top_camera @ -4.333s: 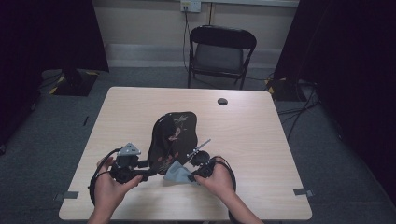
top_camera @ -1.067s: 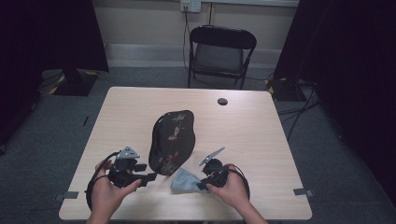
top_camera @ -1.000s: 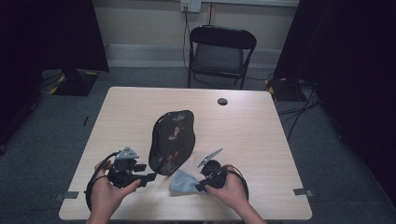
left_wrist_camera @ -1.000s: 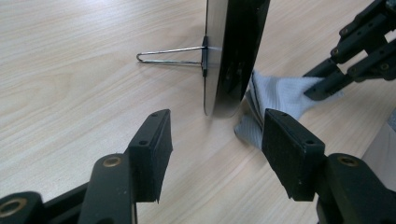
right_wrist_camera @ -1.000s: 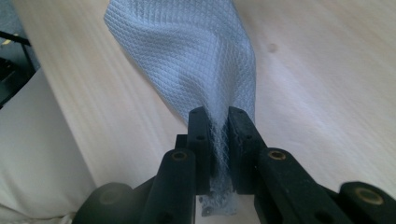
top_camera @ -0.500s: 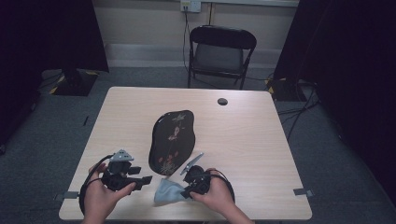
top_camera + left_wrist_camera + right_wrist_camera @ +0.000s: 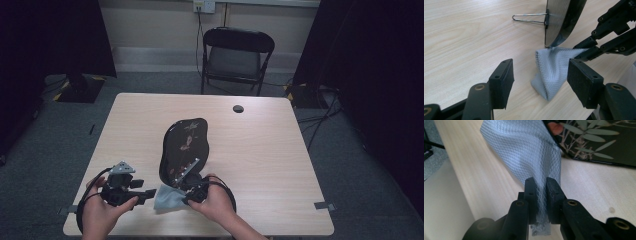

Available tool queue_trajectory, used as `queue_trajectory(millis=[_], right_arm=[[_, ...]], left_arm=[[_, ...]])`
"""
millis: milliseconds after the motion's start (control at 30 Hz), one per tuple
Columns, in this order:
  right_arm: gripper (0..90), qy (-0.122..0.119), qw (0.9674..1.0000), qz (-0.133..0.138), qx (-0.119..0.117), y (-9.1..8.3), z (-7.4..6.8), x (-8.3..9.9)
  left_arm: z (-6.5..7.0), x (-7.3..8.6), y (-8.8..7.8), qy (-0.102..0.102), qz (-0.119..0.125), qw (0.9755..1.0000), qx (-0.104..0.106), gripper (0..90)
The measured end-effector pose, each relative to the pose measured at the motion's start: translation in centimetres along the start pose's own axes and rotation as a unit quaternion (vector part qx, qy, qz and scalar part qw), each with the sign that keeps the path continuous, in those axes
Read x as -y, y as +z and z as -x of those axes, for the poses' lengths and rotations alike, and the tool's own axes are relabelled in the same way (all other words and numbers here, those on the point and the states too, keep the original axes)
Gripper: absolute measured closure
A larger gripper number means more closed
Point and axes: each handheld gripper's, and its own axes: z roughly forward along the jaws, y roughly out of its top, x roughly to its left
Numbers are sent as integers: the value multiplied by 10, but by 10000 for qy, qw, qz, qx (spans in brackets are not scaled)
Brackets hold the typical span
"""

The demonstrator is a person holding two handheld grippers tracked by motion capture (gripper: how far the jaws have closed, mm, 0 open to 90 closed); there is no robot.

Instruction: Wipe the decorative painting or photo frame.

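Note:
A pale grey-blue cloth lies bunched near the table's front edge, and my right gripper is shut on one end of it. In the right gripper view the cloth runs up from between the closed jaws of my right gripper. A black oval tray with a leaf pattern stands tilted on a wire stand just behind the cloth. My left gripper is open just left of the cloth. In the left gripper view the cloth lies ahead between the jaws of my left gripper.
The wooden table has a small dark round disc near its far edge. A black folding chair stands behind the table. The table's front edge is close under both hands.
My right gripper has dragged the cloth left and toward the tray's near end. The left gripper shifted slightly and stays open beside the cloth. The tray looks turned a little.

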Motion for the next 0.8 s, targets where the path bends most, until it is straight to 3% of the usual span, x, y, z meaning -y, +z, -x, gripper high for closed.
queue_trajectory(millis=[467,800], right_arm=[[812,252,9996,-117,-35,10,16,0],[812,114,9999,-86,-39,3,8,-5]], left_arm=[[-2,2,1,-27,-15,10000,-25,368],[-6,3,-1,-33,10,10000,-51,348]])
